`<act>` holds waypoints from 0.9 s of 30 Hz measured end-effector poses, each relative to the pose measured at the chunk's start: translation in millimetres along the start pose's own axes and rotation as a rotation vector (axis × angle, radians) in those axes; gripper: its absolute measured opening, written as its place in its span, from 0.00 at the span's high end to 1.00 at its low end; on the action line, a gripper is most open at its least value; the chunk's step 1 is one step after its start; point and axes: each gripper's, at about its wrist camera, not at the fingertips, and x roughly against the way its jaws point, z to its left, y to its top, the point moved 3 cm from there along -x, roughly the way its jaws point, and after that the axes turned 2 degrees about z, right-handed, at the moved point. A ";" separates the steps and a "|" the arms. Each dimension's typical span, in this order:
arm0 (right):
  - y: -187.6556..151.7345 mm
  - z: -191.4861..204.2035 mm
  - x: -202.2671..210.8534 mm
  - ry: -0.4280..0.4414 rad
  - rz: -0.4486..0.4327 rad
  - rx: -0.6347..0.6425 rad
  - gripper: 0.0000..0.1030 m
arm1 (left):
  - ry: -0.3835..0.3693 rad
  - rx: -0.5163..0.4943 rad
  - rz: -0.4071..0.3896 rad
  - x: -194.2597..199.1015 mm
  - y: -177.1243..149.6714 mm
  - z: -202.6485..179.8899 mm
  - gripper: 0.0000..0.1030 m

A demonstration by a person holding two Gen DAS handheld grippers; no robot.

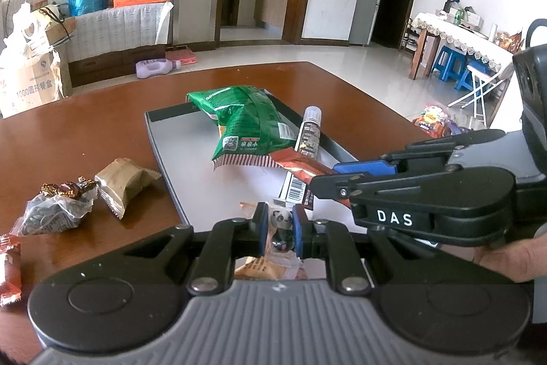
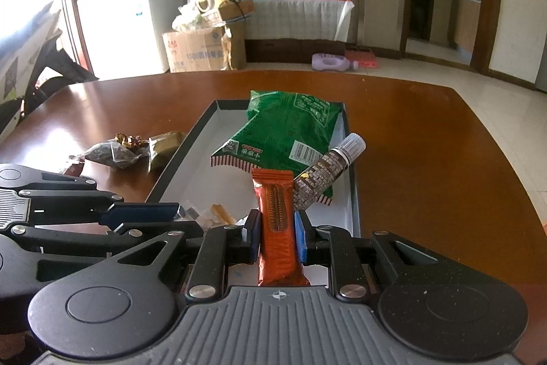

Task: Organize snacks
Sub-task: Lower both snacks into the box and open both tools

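Holding an orange snack bar tight in its jaws, the right gripper hangs over the near end of the tray on the brown worktop. The left gripper has its jaws squeezed on a small clear packet, maybe a panda sweet. A green bag and a brown tube lie in the tray.

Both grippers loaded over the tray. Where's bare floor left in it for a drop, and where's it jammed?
Free: the tray floor along its left wall, from the far corner down beside the green bag. Crowded: the right side, where the green bag, the brown tube and the right gripper's orange bar overlap. The near edge holds wrappers under the left gripper.
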 end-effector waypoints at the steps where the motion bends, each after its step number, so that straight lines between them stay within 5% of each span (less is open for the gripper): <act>1: 0.1 0.1 -0.2 0.000 0.000 0.000 0.78 | 0.001 0.001 0.000 -0.8 -0.3 0.2 0.89; 14: -1.1 -2.1 -2.2 -0.006 0.015 -0.003 0.76 | 0.015 -0.002 0.000 -2.2 -0.6 -1.8 0.87; 20: 1.7 -7.2 2.6 -0.009 -0.011 -0.031 0.73 | 0.011 0.006 -0.004 -1.9 -0.4 -1.2 0.70; 22: 3.0 -8.9 4.6 -0.013 -0.024 -0.043 0.71 | 0.004 0.005 -0.009 -0.9 0.3 -1.0 0.54; 27: 5.9 -9.8 6.5 -0.024 -0.045 -0.052 0.69 | 0.004 -0.002 -0.034 2.8 1.6 -2.1 0.40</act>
